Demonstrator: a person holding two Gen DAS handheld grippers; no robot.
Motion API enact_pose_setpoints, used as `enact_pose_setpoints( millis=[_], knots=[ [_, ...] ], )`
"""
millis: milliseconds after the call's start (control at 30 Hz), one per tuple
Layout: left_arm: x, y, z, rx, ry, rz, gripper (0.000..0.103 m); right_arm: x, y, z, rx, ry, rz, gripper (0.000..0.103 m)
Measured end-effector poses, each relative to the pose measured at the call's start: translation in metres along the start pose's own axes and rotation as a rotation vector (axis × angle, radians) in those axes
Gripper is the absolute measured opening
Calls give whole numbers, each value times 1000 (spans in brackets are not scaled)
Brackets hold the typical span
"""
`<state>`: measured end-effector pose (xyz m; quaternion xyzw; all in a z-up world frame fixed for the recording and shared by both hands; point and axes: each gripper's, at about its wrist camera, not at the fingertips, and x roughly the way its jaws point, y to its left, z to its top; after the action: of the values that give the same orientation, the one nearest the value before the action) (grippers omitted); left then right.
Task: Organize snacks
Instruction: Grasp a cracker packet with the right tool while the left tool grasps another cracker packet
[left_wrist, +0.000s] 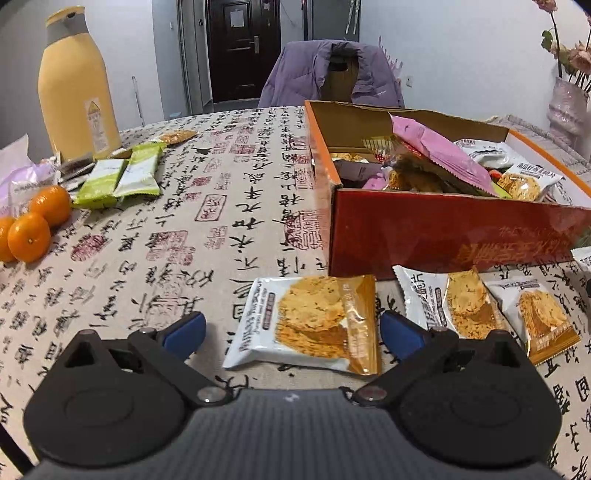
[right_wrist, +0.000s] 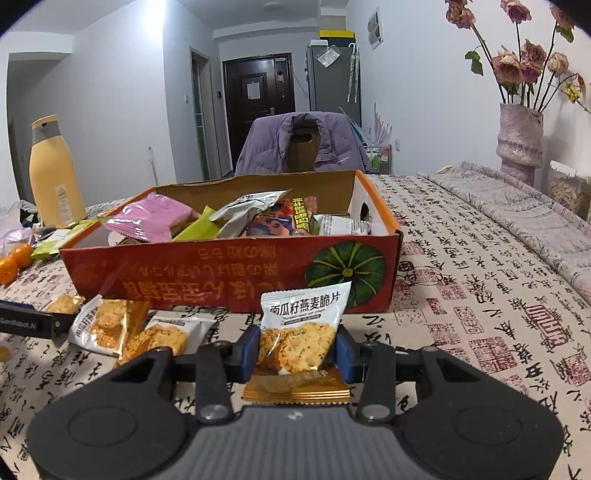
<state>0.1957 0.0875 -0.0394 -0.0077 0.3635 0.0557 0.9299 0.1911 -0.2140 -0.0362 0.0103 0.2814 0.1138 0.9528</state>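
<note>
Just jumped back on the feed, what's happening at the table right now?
Snacks are being sorted into the red cardboard box, already holding mixed packets. The right gripper is shut on an oat crisp packet, held upright in front of the box. The left gripper is open, its fingers either side of another crisp packet lying on the tablecloth. Two more packets lie beside it.

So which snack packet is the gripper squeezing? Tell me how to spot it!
Find the big red box full of snacks on the table. Just in front of its green pumpkin picture, the right gripper pinches an oat crisp packet. It is the only one standing upright; the other crisp packets lie flat on the cloth.
</note>
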Motion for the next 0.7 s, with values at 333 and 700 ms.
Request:
enact_pose_setpoints(
  millis=[333,700],
  knots=[
    [-5,2,-1,-26,-28,8,80,-2,1,0,-5,-15,21,41],
    [-19,10,-8,-81,-50,30,55,-6,5,-1,-22,-33,25,42]
  ],
)
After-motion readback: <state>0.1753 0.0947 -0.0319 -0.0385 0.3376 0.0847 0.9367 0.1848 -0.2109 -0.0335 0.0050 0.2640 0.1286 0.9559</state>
